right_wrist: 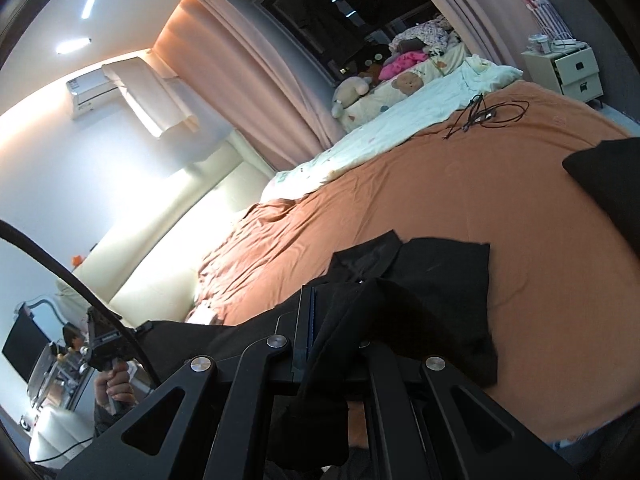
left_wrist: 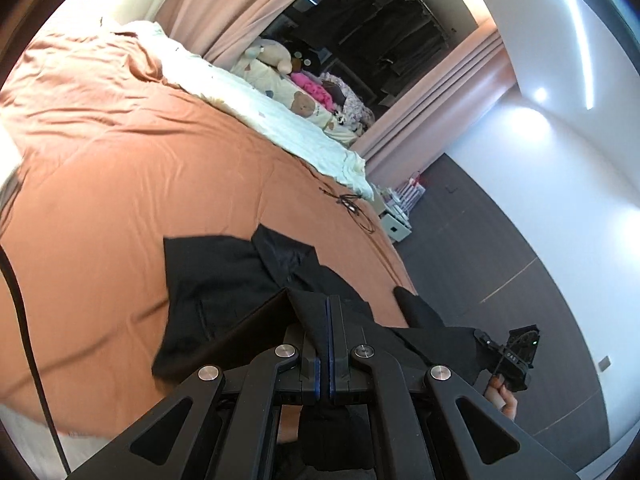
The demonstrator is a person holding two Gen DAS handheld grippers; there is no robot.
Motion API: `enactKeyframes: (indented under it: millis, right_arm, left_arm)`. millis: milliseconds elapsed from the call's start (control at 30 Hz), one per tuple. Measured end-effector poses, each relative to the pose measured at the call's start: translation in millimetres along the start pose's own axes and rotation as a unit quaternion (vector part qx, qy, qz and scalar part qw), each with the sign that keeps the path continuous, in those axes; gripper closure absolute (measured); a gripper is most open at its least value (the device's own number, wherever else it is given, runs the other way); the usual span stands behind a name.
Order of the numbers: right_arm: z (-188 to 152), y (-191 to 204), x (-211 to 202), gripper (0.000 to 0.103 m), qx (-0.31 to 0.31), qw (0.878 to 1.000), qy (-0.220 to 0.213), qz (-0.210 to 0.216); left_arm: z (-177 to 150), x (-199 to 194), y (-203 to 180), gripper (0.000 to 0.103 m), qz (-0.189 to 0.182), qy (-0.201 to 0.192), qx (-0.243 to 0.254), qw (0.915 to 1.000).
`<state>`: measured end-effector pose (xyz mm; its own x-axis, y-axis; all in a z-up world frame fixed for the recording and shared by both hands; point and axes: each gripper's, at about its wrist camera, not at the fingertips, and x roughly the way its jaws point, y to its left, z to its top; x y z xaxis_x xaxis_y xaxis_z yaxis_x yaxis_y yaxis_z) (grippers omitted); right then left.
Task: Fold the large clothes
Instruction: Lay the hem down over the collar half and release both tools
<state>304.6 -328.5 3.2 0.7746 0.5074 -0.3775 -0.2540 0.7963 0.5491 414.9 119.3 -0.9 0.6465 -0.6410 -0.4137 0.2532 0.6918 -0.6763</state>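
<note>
Black garment (left_wrist: 224, 276), one, on orange bed (left_wrist: 120, 184); two tools, left (left_wrist: 328, 320) and right (right_wrist: 316, 312), each clamped on it.

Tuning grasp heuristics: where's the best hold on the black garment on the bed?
Grip the black garment along its near edge, from the foot of the orange bed cover. That edge is raised and taut; both left gripper and right gripper are shut on it there.
</note>
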Motion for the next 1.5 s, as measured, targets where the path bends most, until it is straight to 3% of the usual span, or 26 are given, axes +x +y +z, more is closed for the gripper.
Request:
enactKeyframes:
  millis: [367,900,933,1000,1033,1067,1100,1133,1167,1233,1500]
  right_arm:
    - [46,-20,79,0.103,0.025,0.998,0.031,-0.043]
    - [76,-55,202,0.098,0.102,0.982,0.107,-0.116]
    - [78,-55,208,0.095,0.108,0.98,0.112,-0.12]
    - [83,-56,213,0.07,0.123,0.979,0.113,-0.121]
    - [87,-56,213,0.034,0.13,0.978,0.107,-0.119]
    - [89,-57,211,0.015,0.134,0.979,0.098,-0.116]
    - [94,-52,205,0.015,0.134,0.981,0.079,-0.118]
    - [96,-53,201,0.015,0.132,0.981,0.073,-0.119]
    - [99,-51,198,0.015,0.134,0.982,0.073,-0.116]
    - [102,-45,191,0.015,0.132,0.981,0.074,-0.12]
    - [89,-14,174,0.015,0.072,0.974,0.107,-0.188]
  left_arm:
    - [50,91,40,0.102,0.038,0.039,-0.021,0.9983]
    - [72,215,138,0.1,0.102,0.108,-0.087,0.9851]
    - [73,218,142,0.096,0.107,0.113,-0.092,0.9835]
    - [75,229,150,0.091,0.119,0.13,-0.102,0.9791]
    - [75,230,151,0.076,0.119,0.133,-0.102,0.9786]
    - [77,230,150,0.065,0.122,0.13,-0.099,0.979]
    - [78,228,149,0.04,0.125,0.124,-0.095,0.9799]
    - [81,221,145,0.021,0.136,0.107,-0.086,0.9811]
    - [83,215,143,0.016,0.143,0.094,-0.08,0.982]
    - [85,205,140,0.013,0.149,0.078,-0.068,0.9834]
    - [66,197,142,0.013,0.19,0.108,-0.039,0.9751]
